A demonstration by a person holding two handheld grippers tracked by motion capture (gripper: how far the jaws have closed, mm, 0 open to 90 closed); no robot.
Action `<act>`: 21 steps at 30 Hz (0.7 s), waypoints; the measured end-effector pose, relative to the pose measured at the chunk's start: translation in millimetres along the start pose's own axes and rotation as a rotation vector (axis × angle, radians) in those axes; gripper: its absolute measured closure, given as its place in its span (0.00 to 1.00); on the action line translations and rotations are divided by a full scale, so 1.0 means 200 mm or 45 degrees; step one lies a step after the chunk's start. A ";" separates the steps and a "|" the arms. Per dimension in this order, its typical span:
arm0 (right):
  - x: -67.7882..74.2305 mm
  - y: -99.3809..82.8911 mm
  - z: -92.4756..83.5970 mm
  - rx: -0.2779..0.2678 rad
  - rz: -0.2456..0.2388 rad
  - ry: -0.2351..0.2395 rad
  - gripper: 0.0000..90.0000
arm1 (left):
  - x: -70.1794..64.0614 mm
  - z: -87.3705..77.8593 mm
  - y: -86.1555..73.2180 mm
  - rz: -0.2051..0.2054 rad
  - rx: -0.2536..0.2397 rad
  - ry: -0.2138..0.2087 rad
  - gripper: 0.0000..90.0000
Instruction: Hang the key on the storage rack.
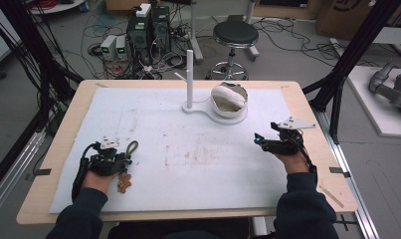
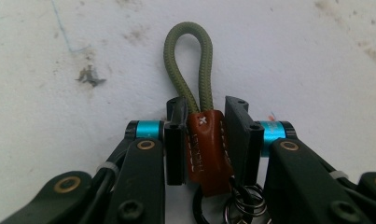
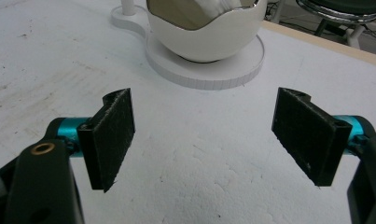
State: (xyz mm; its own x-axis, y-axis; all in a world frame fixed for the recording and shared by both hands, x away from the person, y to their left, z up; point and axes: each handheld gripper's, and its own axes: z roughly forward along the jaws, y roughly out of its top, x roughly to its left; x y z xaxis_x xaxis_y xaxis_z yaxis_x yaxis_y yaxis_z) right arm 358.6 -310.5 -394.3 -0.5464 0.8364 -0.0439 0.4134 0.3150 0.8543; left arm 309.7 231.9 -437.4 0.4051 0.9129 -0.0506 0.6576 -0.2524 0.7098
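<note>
High view: I see the left tongs (image 1: 124, 160) low at the near left of the table (image 1: 63, 149), on the white sheet (image 1: 198, 149) that covers it, and the right tongs (image 1: 260, 142) at the near right, well apart from them. A keychain (image 1: 127, 167) lies at the left tongs, its olive cord loop (image 1: 132, 147) reaching forward and a small brown charm (image 1: 124, 183) trailing back beside my left hand (image 1: 101, 172).

From the left gripper view, my left tongs (image 2: 205, 135) are nearly closed around the keychain's brown leather tab (image 2: 208, 149); one pad touches it, and I cannot tell whether the other presses or stands a hair off. The cord loop (image 2: 188, 60) lies flat on the sheet beyond the pads, and metal rings (image 2: 241, 200) hang below the tab.

From the right gripper view, my right tongs (image 3: 209, 135) stand wide open with nothing between the pads, over bare sheet. Ahead of them sits a white bowl (image 3: 209, 37) on a round white base (image 3: 204, 70); the high view shows a white post (image 1: 189, 74) rising from that same base.
</note>
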 end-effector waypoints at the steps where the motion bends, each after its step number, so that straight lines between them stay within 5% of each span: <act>1: 0.00 0.00 0.00 -0.001 0.002 0.000 0.24 | 0.02 -0.01 0.00 -0.039 -0.039 -0.023 0.78; 5: 0.00 0.00 0.00 -0.006 0.005 -0.003 0.24 | 0.05 -0.07 0.04 -0.105 -0.218 -0.111 0.78; 7: 0.00 0.00 0.00 -0.007 0.000 -0.002 0.24 | 0.05 -0.08 0.05 -0.108 -0.249 -0.119 0.78; 8: 0.00 0.00 0.00 -0.010 0.003 -0.001 0.24 | 0.05 -0.10 0.08 -0.104 -0.331 -0.140 0.78; 10: 0.00 0.00 -0.01 -0.014 0.003 -0.003 0.24 | 0.05 -0.11 0.10 -0.101 -0.370 -0.153 0.78; 11: 0.00 0.00 -0.01 -0.014 0.005 -0.005 0.24 | 0.04 -0.13 0.15 -0.077 -0.449 -0.175 0.78; 14: 0.00 0.00 -0.01 -0.020 0.011 -0.005 0.24 | 0.01 -0.15 0.25 -0.041 -0.536 -0.205 0.78; 21: -0.01 0.00 -0.01 -0.023 0.007 -0.003 0.24 | -0.05 -0.15 0.45 0.030 -0.625 -0.233 0.78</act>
State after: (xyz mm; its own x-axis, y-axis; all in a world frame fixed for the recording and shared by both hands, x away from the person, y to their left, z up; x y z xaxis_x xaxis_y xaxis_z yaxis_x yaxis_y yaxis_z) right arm 358.7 -312.9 -393.5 -0.5421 0.8393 -0.0402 0.4032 0.3018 0.8639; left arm 345.4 208.8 -352.7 0.5491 0.8268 -0.1216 0.2896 -0.0518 0.9557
